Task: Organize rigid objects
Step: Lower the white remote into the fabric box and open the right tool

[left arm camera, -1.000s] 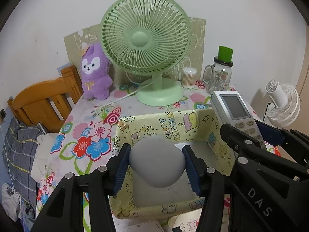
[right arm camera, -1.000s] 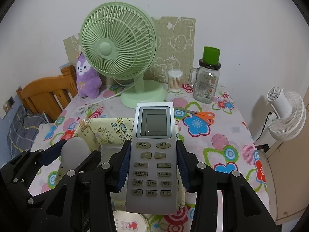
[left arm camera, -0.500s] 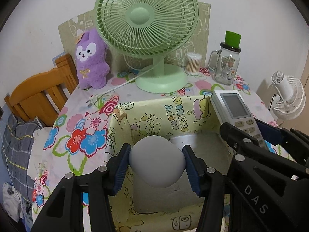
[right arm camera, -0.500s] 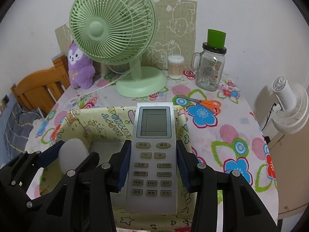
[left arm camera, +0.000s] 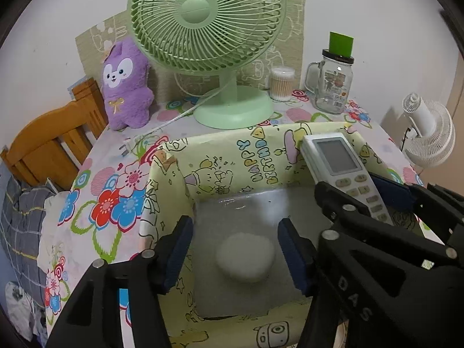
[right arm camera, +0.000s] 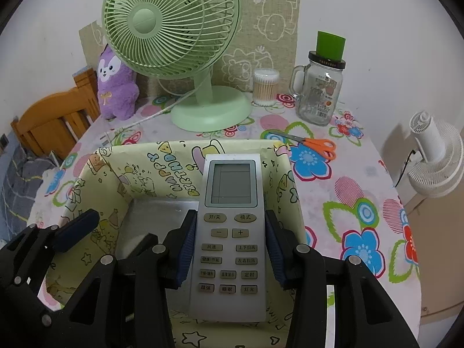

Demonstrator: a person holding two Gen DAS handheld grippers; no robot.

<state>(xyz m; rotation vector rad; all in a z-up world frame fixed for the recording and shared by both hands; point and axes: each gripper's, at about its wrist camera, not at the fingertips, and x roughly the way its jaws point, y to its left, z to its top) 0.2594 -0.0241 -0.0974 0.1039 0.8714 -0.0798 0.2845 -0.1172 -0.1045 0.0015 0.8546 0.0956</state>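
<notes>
Hovering over the box, the left tool has just spread its jaws, and the grey egg-shaped object it gripped a moment ago now lies free on the box floor between the open pads, touching neither. That item looks placed. The right tool has come lower over the same box and stays clamped on the remote control, which hangs above the right half, probably next to go in. Far on the tabletop stand a green fan, a purple plush toy and a glass jar; scissors lie right of the box. Only the left tool crowds the drop.
</notes>
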